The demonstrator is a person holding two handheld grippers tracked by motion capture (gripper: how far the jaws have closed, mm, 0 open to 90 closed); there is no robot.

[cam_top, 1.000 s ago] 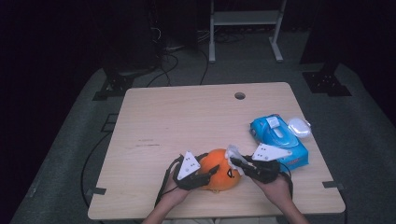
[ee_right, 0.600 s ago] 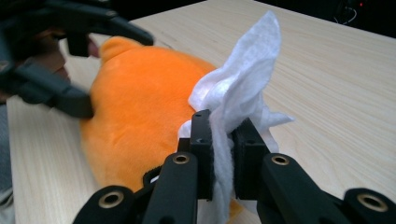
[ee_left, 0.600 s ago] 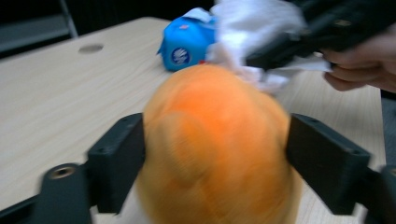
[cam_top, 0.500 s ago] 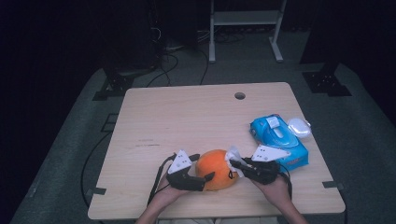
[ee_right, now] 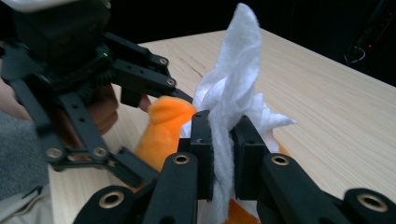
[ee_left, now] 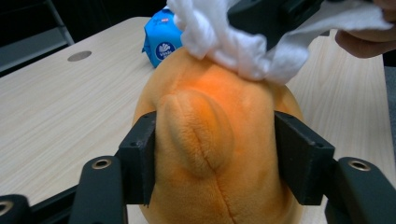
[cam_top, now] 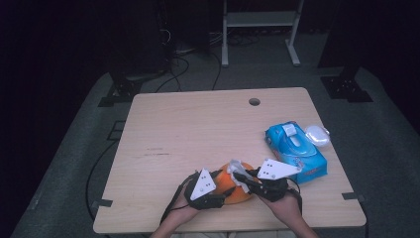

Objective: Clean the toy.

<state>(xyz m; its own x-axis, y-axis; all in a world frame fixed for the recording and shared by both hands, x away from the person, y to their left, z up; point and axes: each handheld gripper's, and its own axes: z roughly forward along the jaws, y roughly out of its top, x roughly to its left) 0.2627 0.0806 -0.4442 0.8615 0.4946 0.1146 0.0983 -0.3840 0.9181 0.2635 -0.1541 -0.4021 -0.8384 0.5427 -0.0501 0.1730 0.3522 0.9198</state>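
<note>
Orange plush (ee_left: 215, 140), soft and rounded with a stitched seam, is sitting at the near edge of the wooden tabletop (cam_top: 198, 129). The left tool (cam_top: 210, 191) is clasping it on both sides, its jaws having just been closing on the toy. The right tool (cam_top: 245, 179), pressed together, is pinching a crumpled white wipe (ee_right: 231, 107) against the plush's top. A glossy blue wipes pack (cam_top: 294, 148) is lying just right, a small white lid (cam_top: 317, 135) beside it.
</note>
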